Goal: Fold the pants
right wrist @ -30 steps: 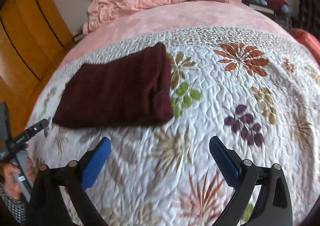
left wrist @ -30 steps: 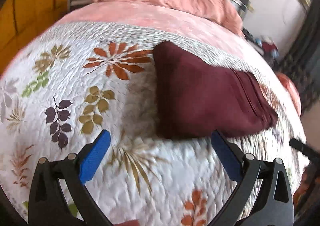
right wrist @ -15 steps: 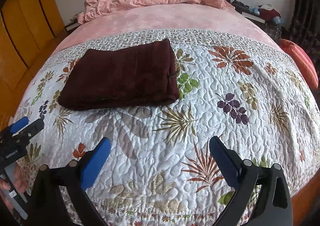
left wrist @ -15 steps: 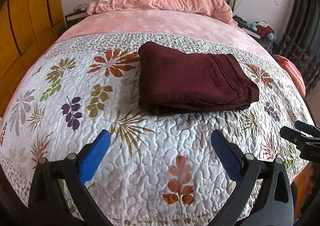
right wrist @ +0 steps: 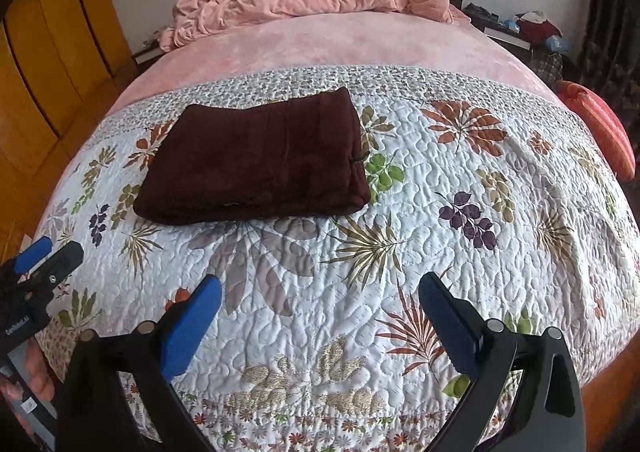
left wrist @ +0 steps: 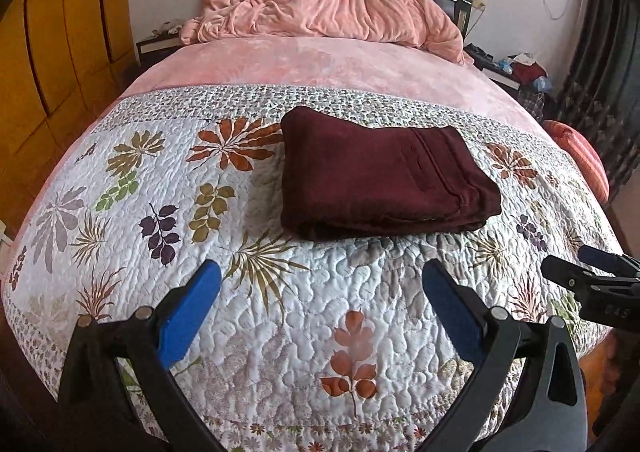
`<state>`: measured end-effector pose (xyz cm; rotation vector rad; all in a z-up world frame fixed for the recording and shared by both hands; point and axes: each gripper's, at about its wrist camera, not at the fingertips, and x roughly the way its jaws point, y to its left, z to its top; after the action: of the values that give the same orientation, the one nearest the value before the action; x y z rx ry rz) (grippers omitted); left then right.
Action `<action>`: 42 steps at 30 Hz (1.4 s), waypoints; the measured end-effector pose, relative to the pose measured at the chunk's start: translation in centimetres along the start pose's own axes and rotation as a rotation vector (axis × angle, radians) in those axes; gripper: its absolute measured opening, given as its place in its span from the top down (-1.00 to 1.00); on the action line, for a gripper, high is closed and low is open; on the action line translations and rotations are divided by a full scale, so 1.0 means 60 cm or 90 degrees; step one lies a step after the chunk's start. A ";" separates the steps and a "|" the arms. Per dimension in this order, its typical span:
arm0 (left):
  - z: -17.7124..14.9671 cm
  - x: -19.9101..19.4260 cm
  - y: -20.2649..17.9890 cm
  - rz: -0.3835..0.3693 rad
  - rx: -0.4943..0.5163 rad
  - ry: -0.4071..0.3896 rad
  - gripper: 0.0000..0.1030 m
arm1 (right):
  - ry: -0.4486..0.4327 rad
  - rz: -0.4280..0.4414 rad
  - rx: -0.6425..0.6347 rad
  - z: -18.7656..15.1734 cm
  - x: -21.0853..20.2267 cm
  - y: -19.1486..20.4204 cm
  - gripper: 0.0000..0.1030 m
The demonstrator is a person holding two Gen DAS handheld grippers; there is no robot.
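The dark maroon pants (left wrist: 380, 176) lie folded into a flat rectangle on the leaf-patterned quilt (left wrist: 280, 312); they also show in the right wrist view (right wrist: 256, 160). My left gripper (left wrist: 320, 292) is open and empty, held back over the foot of the bed, well short of the pants. My right gripper (right wrist: 318, 300) is open and empty, also near the foot of the bed, apart from the pants. The right gripper shows at the right edge of the left wrist view (left wrist: 600, 284), the left gripper at the left edge of the right wrist view (right wrist: 36, 268).
A rumpled pink blanket (left wrist: 328, 4) is heaped at the headboard on a pink sheet (left wrist: 320, 64). Yellow wardrobe doors (left wrist: 48, 32) stand on the left. A cluttered nightstand (left wrist: 516, 72), an orange cushion (left wrist: 580, 148) and dark curtains are on the right.
Both grippers have pulled back from the folded pants toward the foot of the bed, so more of the bed shows. The pants have not moved.
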<state>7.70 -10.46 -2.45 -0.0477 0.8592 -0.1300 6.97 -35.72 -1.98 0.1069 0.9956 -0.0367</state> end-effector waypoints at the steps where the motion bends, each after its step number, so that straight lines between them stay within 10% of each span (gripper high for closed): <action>1: -0.001 -0.001 -0.001 0.000 0.002 0.000 -0.94 | -0.001 -0.002 -0.001 0.000 -0.001 0.001 -0.93; 42: -0.005 0.015 0.005 0.008 0.006 0.023 -0.94 | 0.029 -0.011 -0.014 0.000 0.023 0.013 -0.93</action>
<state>8.07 -10.31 -3.34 -0.0318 0.8954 -0.1233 7.76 -34.90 -3.10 0.0792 1.0428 -0.0390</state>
